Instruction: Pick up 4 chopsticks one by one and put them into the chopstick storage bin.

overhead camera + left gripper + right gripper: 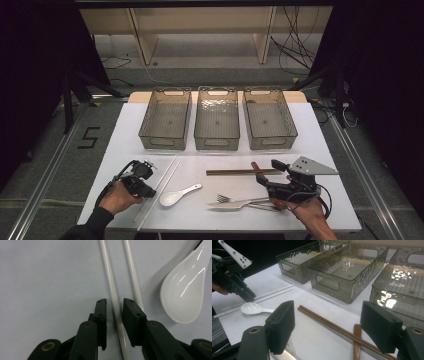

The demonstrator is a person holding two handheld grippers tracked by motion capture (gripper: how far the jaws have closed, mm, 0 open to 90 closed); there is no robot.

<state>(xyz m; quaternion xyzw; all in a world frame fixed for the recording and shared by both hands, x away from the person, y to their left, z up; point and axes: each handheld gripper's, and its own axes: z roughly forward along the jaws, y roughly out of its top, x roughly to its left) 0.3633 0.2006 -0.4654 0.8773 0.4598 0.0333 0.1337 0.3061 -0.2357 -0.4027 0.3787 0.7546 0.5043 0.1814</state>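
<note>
Two white chopsticks [165, 180] lie side by side at the table's front left, with a white spoon [175, 196] to their right. My left gripper [146, 194] points down at them. In the left gripper view its jaws [115, 305] straddle the left chopstick [108, 272], with thin gaps on both sides and the pads not pressing. The other chopstick [131, 270] runs just outside the right jaw, and the spoon [185, 292] lies beyond it. My right gripper [270, 173] stands wide open at the front right, above a pair of brown chopsticks [324, 321].
Three clear ribbed bins [165, 137] [216, 140] [272, 140] stand in a row at the back of the white table [325, 150]. A metal fork and knife [235, 202] lie near the front edge, and a brown spoon handle [357, 340] crosses the brown chopsticks.
</note>
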